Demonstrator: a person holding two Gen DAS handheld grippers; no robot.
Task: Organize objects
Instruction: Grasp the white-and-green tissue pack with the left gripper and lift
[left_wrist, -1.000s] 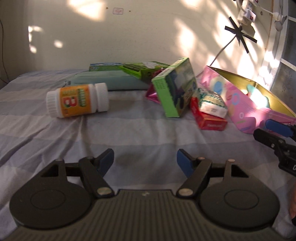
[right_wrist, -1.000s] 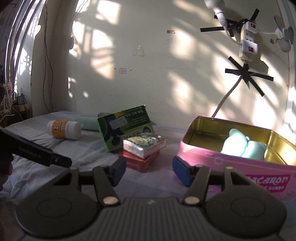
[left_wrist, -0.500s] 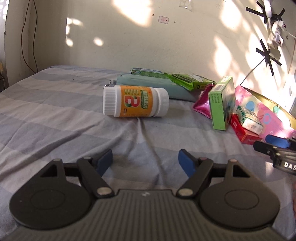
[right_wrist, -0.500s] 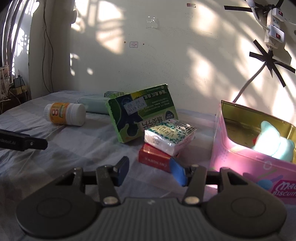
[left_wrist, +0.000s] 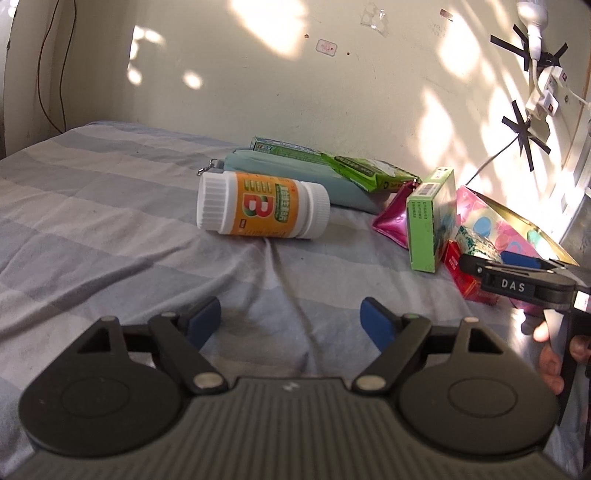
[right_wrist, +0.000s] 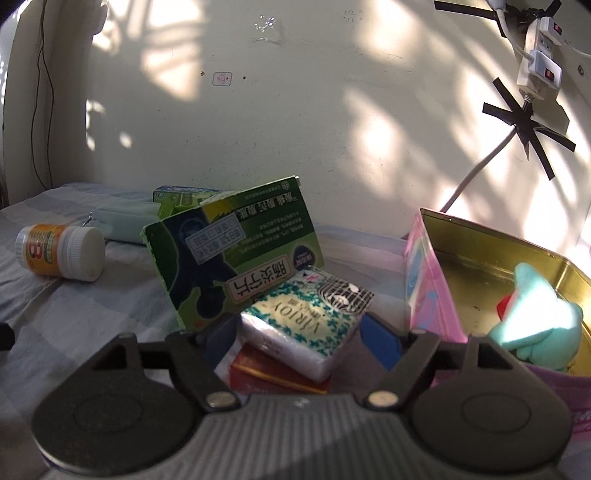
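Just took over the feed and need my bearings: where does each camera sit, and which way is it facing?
Left wrist: on the left gripper, low over the striped bedsheet, facing the vitamin bottle and the wall; shows its open jaws, the right gripper and a hand's fingers.
Right wrist: on the right gripper, facing the tissue pack on the red box, jaws open around them, pink tin alongside.
Shared: bottle, green box, tin, wall.
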